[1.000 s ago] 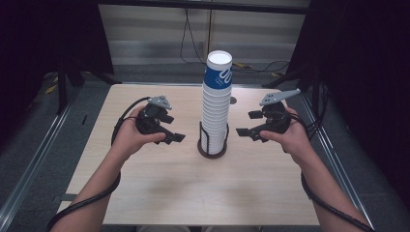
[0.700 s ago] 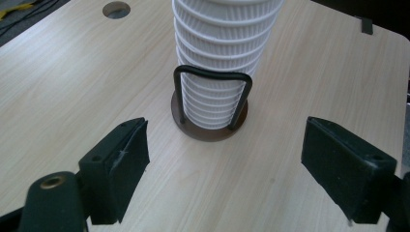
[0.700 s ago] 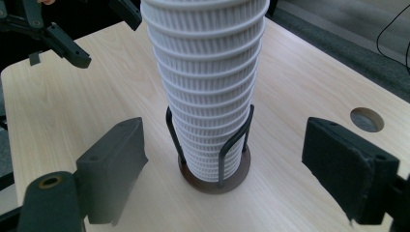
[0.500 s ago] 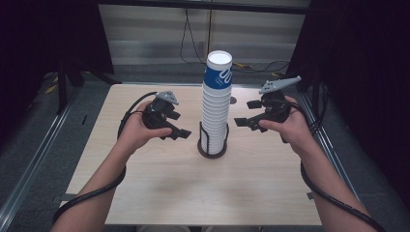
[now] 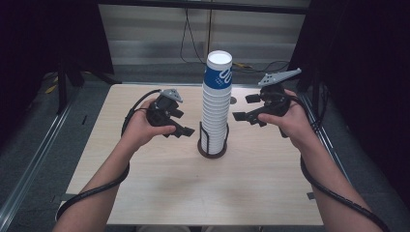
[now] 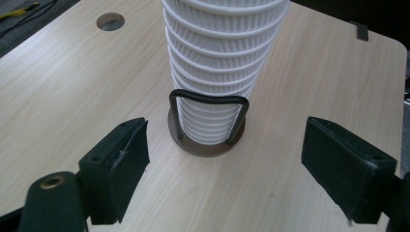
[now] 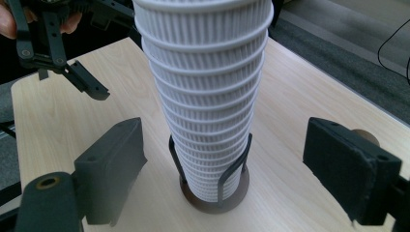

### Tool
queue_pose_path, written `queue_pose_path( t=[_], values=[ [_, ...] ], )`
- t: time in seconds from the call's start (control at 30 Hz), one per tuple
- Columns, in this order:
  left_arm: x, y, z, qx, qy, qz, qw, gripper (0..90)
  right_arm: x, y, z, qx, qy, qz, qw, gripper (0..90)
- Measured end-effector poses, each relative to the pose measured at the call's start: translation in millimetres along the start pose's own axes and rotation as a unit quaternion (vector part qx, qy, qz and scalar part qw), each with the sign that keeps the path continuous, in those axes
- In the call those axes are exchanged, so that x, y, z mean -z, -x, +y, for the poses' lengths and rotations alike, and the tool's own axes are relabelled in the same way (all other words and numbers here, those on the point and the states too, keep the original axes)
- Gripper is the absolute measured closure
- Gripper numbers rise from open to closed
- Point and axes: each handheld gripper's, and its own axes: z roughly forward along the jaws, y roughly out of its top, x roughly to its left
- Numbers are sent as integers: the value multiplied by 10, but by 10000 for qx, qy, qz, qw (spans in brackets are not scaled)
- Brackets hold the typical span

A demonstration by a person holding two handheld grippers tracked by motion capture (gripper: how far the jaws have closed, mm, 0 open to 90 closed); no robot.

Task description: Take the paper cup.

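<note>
A tall stack of white ribbed paper cups (image 5: pixel 216 111), topped by a blue printed cup, stands in a dark wire holder (image 5: pixel 212 147) at the middle of the wooden table (image 5: pixel 159 193). My left gripper (image 5: pixel 184 123) sits left of the stack, low over the table, open and empty. In the left gripper view its jaws (image 6: pixel 226 145) frame the holder (image 6: pixel 208 99) and the lower cups (image 6: pixel 217 63) from a short way off. To the right of the stack, higher up, my right gripper (image 5: pixel 244 107) is open and empty. Its jaws (image 7: pixel 225 145) frame the stack (image 7: pixel 203 87), with the left gripper (image 7: pixel 72 72) beyond.
A round hole (image 6: pixel 110 21) pierces the tabletop behind the stack. Cables (image 5: pixel 193 43) trail on the floor past the far edge. Dark curtains (image 5: pixel 358 72) flank the table, and a metal rail (image 5: pixel 34 159) runs along its left side.
The right gripper has risen a little beside the stack. The left gripper has stayed almost where it was. Both remain open.
</note>
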Motion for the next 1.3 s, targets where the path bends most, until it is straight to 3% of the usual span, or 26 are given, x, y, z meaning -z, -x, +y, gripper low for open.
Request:
queue_pose_path(
  t=[0.63, 0.9, 1.0, 1.1, 1.3],
  values=[
    [-30, 11, 76, -102, -63, -76, 9999, 170, 39, -60, 395, 190, 84, 35, 9998, 134],
    [-46, -1, 87, -53, -15, -86, 9999, 170, 109, -56, 571, 209, 222, 45, 9995, 133],
    [-41, -16, 101, -140, -63, -80, 9999, 170, 122, -48, 643, 183, 293, 64, 9994, 132],
    [-53, -3, 106, -39, -8, -92, 10000, 169, 126, -48, 717, 153, 382, 43, 9991, 132],
    [-63, -21, 111, -60, -19, -101, 9999, 169, 35, -66, 843, 103, 425, 143, 9989, 127]
  ],
)
